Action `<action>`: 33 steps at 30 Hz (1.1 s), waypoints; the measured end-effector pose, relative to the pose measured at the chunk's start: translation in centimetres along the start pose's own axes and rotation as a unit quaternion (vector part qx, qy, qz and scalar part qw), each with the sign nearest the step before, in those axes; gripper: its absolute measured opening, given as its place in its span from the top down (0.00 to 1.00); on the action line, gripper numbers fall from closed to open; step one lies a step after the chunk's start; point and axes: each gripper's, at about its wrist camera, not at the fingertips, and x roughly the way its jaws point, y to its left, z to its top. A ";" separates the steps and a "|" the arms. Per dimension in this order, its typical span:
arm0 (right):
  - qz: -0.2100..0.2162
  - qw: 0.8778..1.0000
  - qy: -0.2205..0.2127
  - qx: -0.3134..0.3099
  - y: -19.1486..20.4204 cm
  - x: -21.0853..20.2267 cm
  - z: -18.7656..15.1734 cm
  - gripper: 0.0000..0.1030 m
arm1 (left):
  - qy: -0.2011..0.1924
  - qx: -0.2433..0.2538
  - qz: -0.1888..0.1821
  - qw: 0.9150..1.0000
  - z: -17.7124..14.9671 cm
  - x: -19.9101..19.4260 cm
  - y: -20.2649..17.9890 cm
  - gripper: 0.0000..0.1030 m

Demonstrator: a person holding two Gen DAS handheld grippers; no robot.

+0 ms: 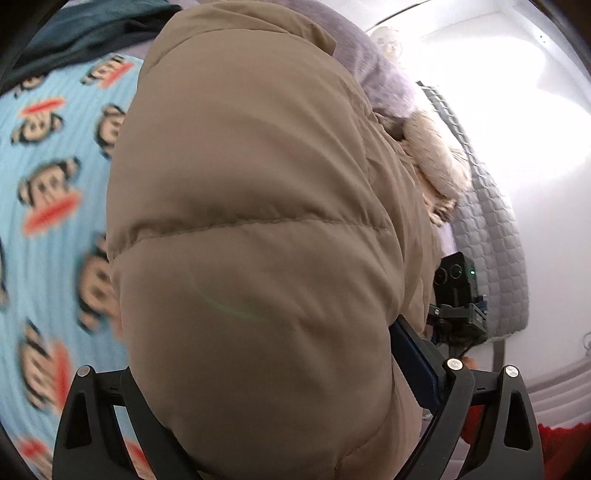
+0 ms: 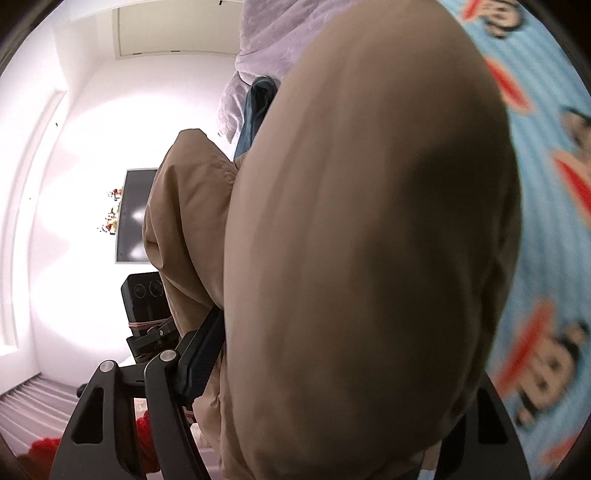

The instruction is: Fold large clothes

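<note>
A tan puffer jacket point(image 1: 251, 206) with a cream fur hood trim point(image 1: 436, 158) fills the left wrist view, lifted over the blue monkey-print bed sheet point(image 1: 48, 192). My left gripper point(image 1: 280, 398) is shut on a thick fold of the jacket, which bulges between its fingers point(image 1: 417, 365). In the right wrist view the same jacket point(image 2: 369, 240) fills the middle. My right gripper point(image 2: 332, 369) is shut on it, one blue-padded finger point(image 2: 203, 350) pressed against its left side; the other finger is hidden. The other gripper's camera body shows in each view.
A lilac blanket point(image 1: 369, 62) and a dark teal garment point(image 1: 85, 29) lie at the bed's far end. A grey quilted cover point(image 1: 495, 251) hangs at the bed's edge. A dark screen point(image 2: 135, 214) hangs on the white wall. Red cloth point(image 2: 48, 446) lies low.
</note>
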 end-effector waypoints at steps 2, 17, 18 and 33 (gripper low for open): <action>-0.009 1.000 0.000 -0.001 -0.2 2.6 1.0 0.28 | 0.001 -0.001 0.017 1.000 1.9 0.1 1.8 0.07; -0.099 0.994 -0.023 0.044 -3.8 4.6 -0.3 0.16 | -0.024 -0.022 0.081 0.996 0.3 0.2 9.7 0.03; -0.111 0.992 -0.032 0.040 -3.3 3.7 -0.8 0.16 | -0.033 -0.015 0.096 0.995 0.1 -0.6 9.1 0.03; -0.238 0.959 -0.108 -0.107 7.1 -3.5 -9.5 0.88 | -0.077 0.141 0.157 0.974 3.6 1.6 -3.8 0.21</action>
